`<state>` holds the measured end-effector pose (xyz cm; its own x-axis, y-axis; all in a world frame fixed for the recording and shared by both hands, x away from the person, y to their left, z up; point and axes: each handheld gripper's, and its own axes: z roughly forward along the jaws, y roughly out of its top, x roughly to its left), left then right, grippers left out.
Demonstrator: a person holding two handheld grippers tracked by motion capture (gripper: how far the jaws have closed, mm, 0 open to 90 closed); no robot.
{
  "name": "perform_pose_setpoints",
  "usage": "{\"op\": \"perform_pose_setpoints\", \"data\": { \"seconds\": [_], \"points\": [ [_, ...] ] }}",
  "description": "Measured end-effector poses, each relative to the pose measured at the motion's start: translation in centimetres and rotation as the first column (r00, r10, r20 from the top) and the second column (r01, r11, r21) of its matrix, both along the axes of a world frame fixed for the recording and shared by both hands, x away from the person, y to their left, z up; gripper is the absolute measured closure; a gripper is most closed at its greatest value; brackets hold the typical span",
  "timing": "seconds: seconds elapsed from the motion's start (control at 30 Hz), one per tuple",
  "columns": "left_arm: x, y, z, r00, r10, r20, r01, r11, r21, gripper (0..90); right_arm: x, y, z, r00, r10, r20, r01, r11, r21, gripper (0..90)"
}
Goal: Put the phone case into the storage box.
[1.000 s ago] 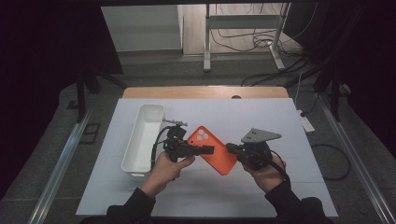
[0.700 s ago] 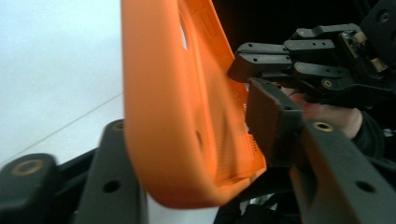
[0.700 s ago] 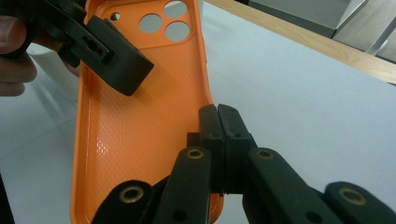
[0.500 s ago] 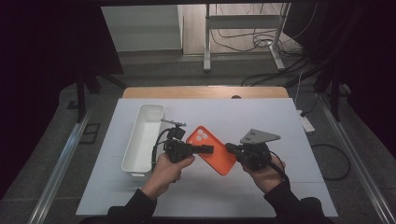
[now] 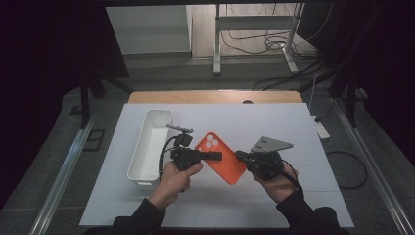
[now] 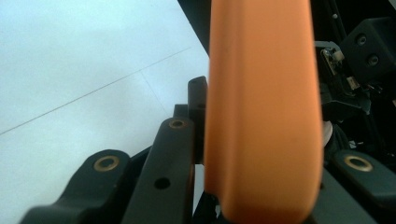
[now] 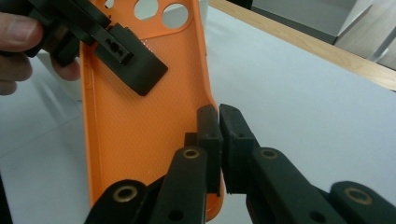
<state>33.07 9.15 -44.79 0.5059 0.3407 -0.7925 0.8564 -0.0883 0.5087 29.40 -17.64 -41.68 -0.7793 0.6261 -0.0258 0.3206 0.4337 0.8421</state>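
Orange phone case [image 5: 221, 156] held up off the white table [image 5: 274, 122], slanted, camera cut-outs toward the far end, just right of the white rectangular bin [image 5: 149, 142]. Left gripper [image 5: 213, 156] reaching in from the bin side, 2 jaws closed across the case's long edge; seen in the right gripper view [image 7: 135, 70] with 1 black pad lying flat on the textured inner face, below the 3 round holes. Left hand [image 5: 173, 178] wrapped round that gripper's body, nearer than the bin. Right gripper [image 7: 219, 140] pinching the case's opposite side wall, jaws nearly together with the thin orange rim between them. Right hand [image 5: 279, 183] right of the case, well apart from the bin.
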Motion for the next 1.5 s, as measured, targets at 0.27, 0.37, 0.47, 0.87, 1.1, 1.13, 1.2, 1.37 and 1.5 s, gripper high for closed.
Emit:
{"op": "perform_pose_setpoints", "data": {
  "seconds": [0.27, 0.37, 0.47, 0.87, 1.1, 1.13, 1.2, 1.37, 1.5],
  "points": [
    [0.1, 0.8, 0.1, 0.9987, -0.013, 0.048, 0.012, 0.9998, 0.016, 83.6, 0.1, -1.0, 0.3, 0.9994, 0.014, -0.031, -0.013, 0.999, 0.038, 75.2],
    [0.1, 1.1, 0.1, 0.9967, -0.035, 0.073, 0.033, 0.9990, 0.032, 83.5, 0.3, -1.6, 0.2, 0.9979, 0.022, -0.060, -0.019, 0.999, 0.046, 67.3],
    [0.1, 1.3, 0.2, 0.9950, -0.051, 0.085, 0.048, 0.9981, 0.039, 83.5, 0.4, -1.7, 0.1, 0.9949, 0.032, -0.095, -0.028, 0.999, 0.042, 61.0],
    [-0.1, 2.0, 0.8, 0.9779, -0.122, 0.170, 0.102, 0.9873, 0.122, 83.4, 0.9, -2.3, 0.4, 0.9807, 0.098, -0.169, -0.084, 0.993, 0.086, 33.0],
    [-0.3, 2.1, 0.9, 0.9664, -0.164, 0.198, 0.136, 0.9798, 0.147, 83.4, 1.2, -1.9, 0.0, 0.9713, 0.118, -0.207, -0.101, 0.991, 0.088, 9.3],
    [-0.2, 2.1, 0.9, 0.9642, -0.174, 0.200, 0.147, 0.9789, 0.143, 83.4, 1.2, -1.9, -0.1, 0.9694, 0.119, -0.215, -0.102, 0.991, 0.086, 6.9],
    [-0.2, 2.1, 0.8, 0.9591, -0.194, 0.206, 0.166, 0.9750, 0.148, 83.4, 1.3, -1.7, -0.4, 0.9655, 0.128, -0.227, -0.111, 0.990, 0.087, 2.1],
    [-0.3, 1.9, 0.8, 0.9505, -0.223, 0.216, 0.192, 0.9686, 0.159, 83.4, 1.3, -1.5, -0.8, 0.9594, 0.161, -0.232, -0.139, 0.985, 0.106, 0.0],
    [-0.3, 1.8, 0.8, 0.9459, -0.235, 0.224, 0.201, 0.9658, 0.164, 83.4, 1.3, -1.5, -0.9, 0.9557, 0.175, -0.236, -0.150, 0.981, 0.121, 0.0]
  ]
}}
